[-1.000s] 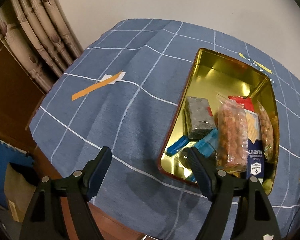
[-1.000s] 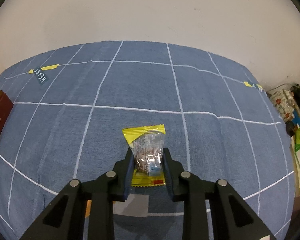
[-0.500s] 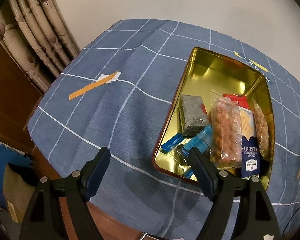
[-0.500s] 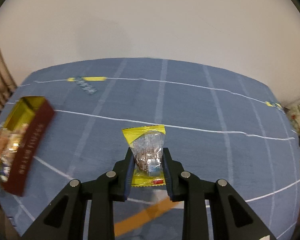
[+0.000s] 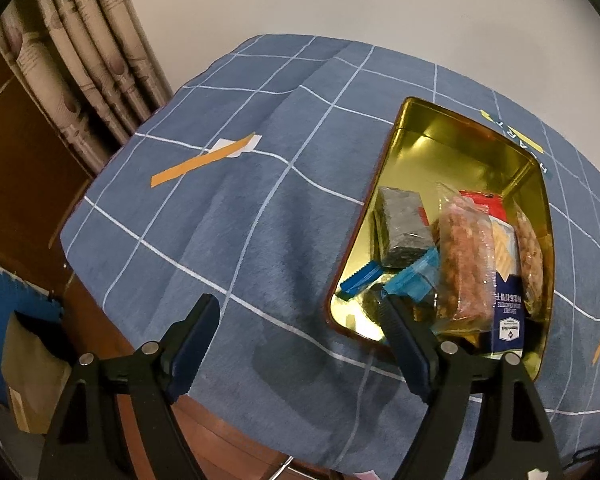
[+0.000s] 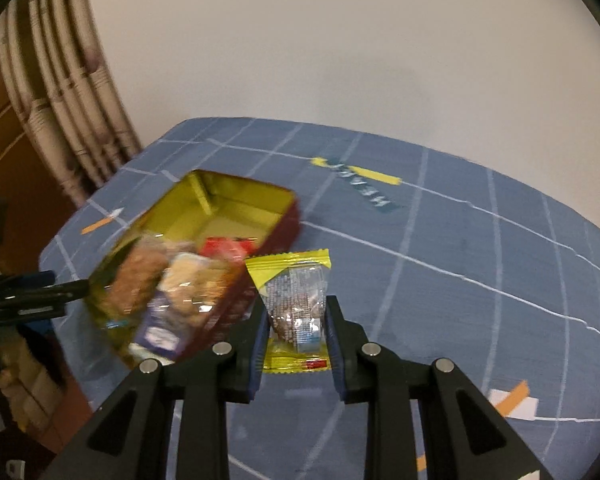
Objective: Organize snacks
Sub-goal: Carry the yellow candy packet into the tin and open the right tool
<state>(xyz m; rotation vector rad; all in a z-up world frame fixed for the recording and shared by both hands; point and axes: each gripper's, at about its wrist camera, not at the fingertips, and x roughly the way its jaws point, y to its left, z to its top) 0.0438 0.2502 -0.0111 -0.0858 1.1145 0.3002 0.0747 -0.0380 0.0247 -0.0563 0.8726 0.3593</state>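
right gripper [image 6: 296,334] fingers clamp a yellow snack packet [image 6: 294,308] beside the tin [image 5: 456,148]; left gripper [image 5: 300,320] fingers wide apart, empty

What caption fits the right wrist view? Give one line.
Right gripper carries a yellow snack packet toward the gold tin.

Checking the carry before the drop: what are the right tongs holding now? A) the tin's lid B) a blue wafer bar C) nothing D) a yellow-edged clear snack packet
D: the right tongs are shut on the yellow-edged snack packet, held beside the open gold tin.
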